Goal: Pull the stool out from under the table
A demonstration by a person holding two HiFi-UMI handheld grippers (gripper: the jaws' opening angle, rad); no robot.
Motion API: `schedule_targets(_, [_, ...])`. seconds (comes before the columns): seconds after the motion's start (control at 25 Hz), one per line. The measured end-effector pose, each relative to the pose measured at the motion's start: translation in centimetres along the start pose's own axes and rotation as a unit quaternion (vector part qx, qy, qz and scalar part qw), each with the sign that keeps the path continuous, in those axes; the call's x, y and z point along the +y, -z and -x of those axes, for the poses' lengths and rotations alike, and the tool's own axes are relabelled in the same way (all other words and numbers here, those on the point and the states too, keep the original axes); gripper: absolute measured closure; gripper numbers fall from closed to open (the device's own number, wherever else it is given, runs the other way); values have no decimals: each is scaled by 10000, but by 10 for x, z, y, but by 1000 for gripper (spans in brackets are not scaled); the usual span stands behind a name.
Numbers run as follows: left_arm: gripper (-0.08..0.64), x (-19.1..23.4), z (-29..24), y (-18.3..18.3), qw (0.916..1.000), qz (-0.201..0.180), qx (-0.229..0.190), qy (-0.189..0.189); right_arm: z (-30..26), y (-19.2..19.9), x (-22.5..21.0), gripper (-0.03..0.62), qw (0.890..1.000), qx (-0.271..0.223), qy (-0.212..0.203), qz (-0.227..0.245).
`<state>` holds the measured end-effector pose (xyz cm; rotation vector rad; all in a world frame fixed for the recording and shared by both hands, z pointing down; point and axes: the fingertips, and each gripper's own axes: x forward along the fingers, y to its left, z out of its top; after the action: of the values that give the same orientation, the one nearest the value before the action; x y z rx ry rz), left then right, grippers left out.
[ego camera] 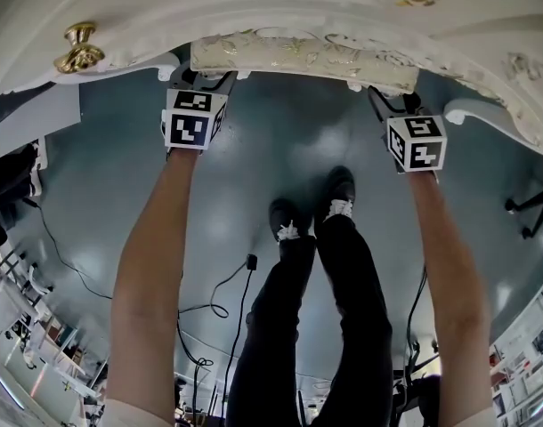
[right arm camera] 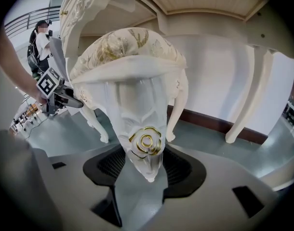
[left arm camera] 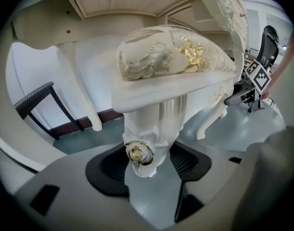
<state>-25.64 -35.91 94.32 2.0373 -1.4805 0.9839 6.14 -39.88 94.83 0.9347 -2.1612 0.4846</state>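
The cream stool (ego camera: 298,60), with a gold-embroidered cushion, stands tucked under the edge of the white carved table (ego camera: 254,7). My left gripper (ego camera: 205,76) is at the stool's left front corner and my right gripper (ego camera: 387,96) at its right front corner. In the left gripper view the left gripper (left arm camera: 149,160) has a stool leg (left arm camera: 159,119) with a gold rose (left arm camera: 137,152) between its black pads, which lie against it. In the right gripper view the right gripper (right arm camera: 143,160) holds the other front leg (right arm camera: 140,109) the same way, just below its rose (right arm camera: 146,142).
A gold drawer knob (ego camera: 78,47) sticks out of the table front at left. The person's shoes (ego camera: 312,212) stand on the grey floor behind the grippers, with cables (ego camera: 227,283) trailing nearby. Table legs (right arm camera: 248,100) rise behind the stool. An office chair (ego camera: 530,203) is at right.
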Motion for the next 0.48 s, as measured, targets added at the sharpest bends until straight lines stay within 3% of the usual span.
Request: schedule_targets(0.48, [288, -21, 20, 22, 9999, 66, 134, 51, 20, 25, 14, 321, 9997, 229, 83, 1])
